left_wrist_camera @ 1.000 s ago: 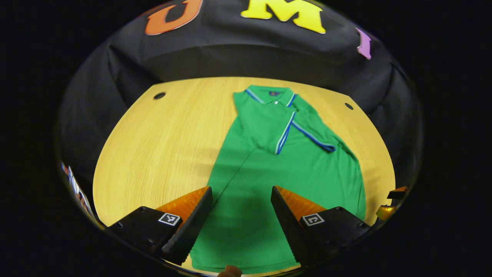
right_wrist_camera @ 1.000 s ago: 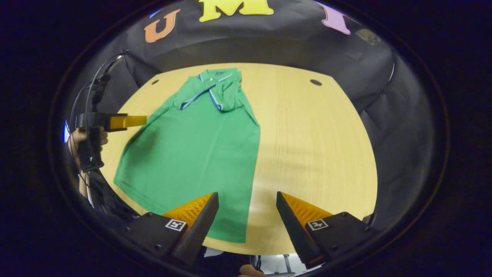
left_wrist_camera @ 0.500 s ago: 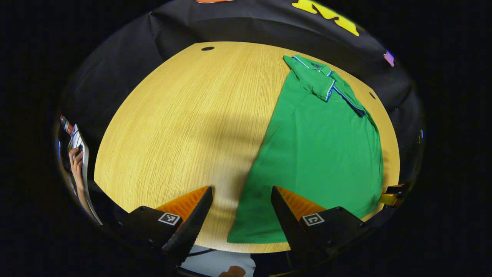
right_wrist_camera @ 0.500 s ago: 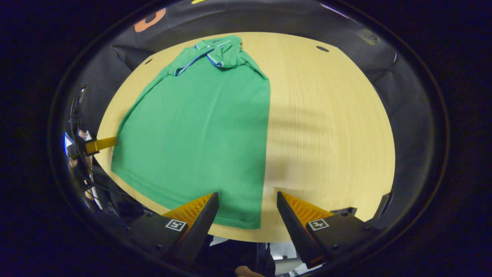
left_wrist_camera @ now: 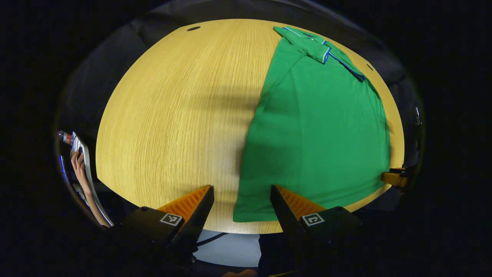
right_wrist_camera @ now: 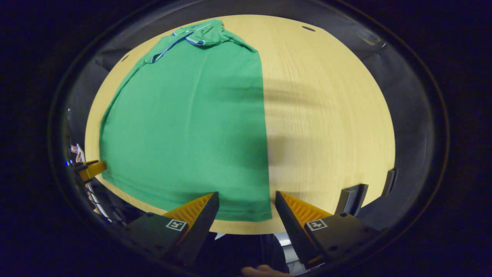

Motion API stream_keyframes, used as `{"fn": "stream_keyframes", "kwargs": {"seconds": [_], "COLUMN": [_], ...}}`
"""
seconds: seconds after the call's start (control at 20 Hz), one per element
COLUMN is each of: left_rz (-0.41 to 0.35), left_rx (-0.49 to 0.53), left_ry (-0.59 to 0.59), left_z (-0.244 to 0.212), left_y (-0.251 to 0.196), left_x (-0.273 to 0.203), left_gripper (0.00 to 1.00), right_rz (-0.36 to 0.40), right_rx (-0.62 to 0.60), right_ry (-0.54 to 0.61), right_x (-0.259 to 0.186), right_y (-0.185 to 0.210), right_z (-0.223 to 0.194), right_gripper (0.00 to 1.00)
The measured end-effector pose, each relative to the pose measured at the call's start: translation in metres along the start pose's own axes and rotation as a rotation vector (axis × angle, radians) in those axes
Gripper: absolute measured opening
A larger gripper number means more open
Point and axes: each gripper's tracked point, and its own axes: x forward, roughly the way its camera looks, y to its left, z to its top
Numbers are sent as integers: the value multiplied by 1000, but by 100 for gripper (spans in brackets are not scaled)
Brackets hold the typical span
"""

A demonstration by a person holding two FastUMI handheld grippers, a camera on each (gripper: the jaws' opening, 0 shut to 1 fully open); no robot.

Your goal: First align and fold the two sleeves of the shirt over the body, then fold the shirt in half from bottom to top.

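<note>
Green shirt lay flat on table, sleeves folded in, long axis running away from both tongs. Left gripper and right gripper gaped, poised at hem corners.

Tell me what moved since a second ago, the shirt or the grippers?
The grippers moved. Both pulled back toward the near edge of the table, and now the left gripper and right gripper each line up with a bottom corner of the green shirt. Nothing was grabbed or let go. The shirt stayed flat with its sleeves folded in, and both grippers stayed open.
</note>
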Motion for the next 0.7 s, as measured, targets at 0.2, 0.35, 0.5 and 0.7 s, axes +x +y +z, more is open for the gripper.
{"fn": "stream_keyframes", "kwargs": {"seconds": [0.2, 0.35, 0.5, 0.7], "left_rz": [1, -7, -12, -21], "left_rx": [10, 47, 64, 107], "left_ry": [37, 54, 66, 74], "left_z": [33, 64, 100, 159], "left_y": [-10, -20, -37, -65], "left_x": [-14, -27, -39, -57], "left_gripper": [98, 95, 81, 41], "right_rz": [-3, -1, 2, 13], "right_rx": [-2, -14, -35, -63], "right_ry": [67, 98, 101, 101], "right_x": [4, 3, 3, 4], "right_y": [1, 1, 5, 4], "right_z": [0, 1, 2, 5], "right_gripper": [96, 96, 72, 47]}}
